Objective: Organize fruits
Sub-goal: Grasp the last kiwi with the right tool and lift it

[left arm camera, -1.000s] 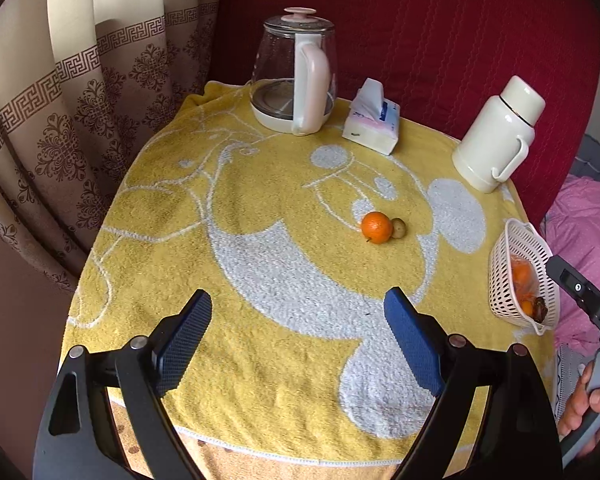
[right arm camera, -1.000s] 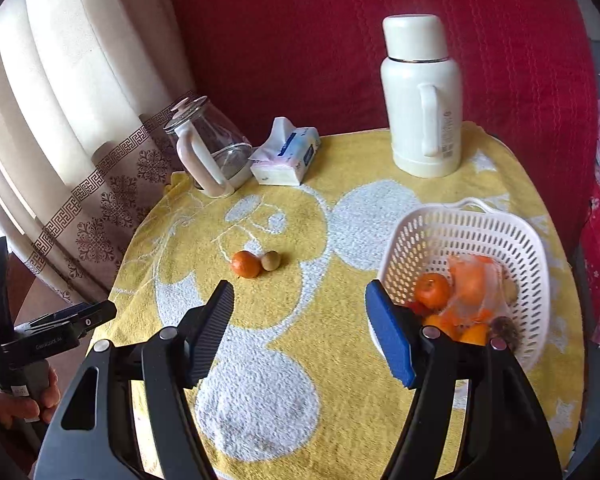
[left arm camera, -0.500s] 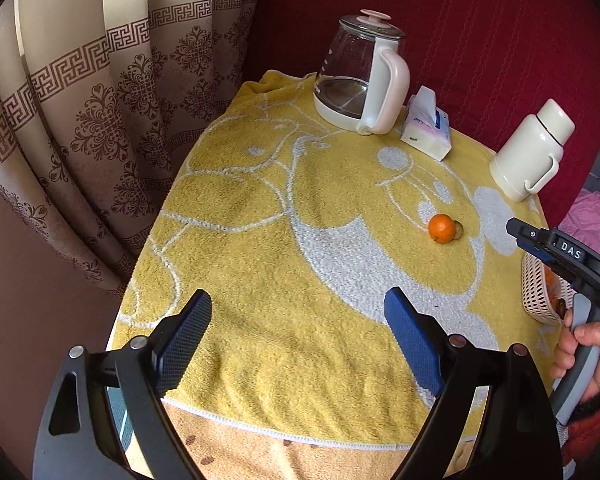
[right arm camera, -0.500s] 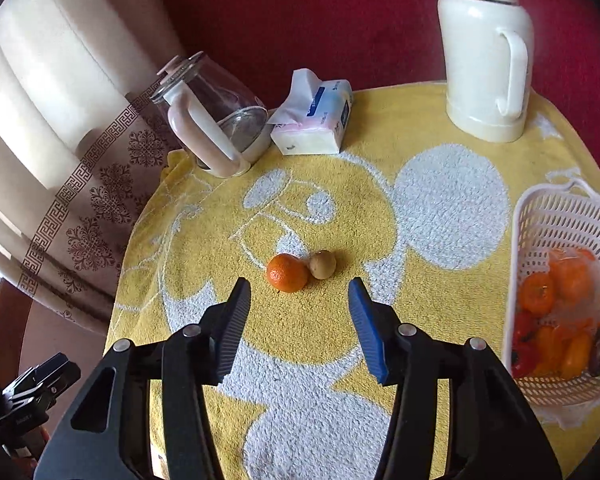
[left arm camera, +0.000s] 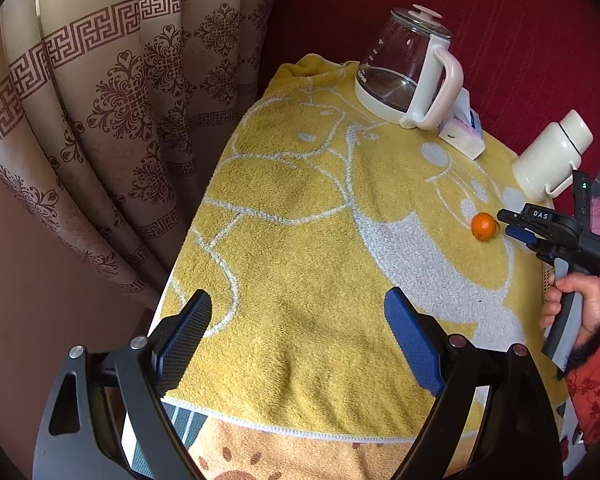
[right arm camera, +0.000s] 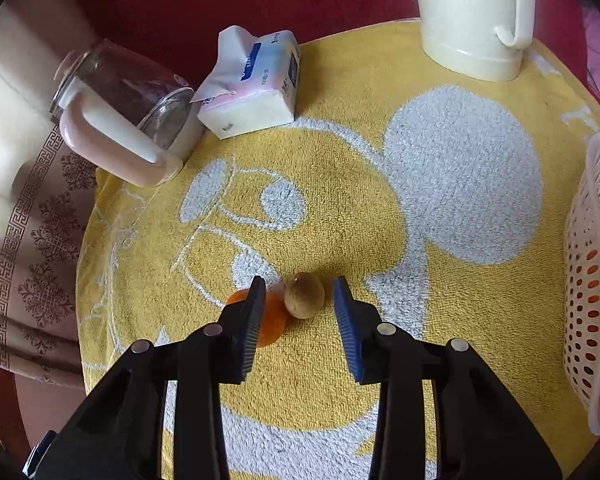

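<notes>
Left wrist view: our left gripper (left arm camera: 298, 344) hangs over the near edge of the yellow towel (left arm camera: 300, 240), fingers spread wide, nothing between them. The tangerine (left arm camera: 483, 226) lies far right; the right gripper (left arm camera: 512, 226) is just beside it.

Right wrist view: our right gripper (right arm camera: 300, 308) has just been closing; its fingers straddle the small brown fruit (right arm camera: 304, 295), pads not touching it. The tangerine (right arm camera: 274, 322) sits partly behind the left finger. Basket (right arm camera: 584, 272) at right edge holds orange fruit.

A yellow towel (right arm camera: 340, 184) covers the table (left arm camera: 260, 456).
</notes>
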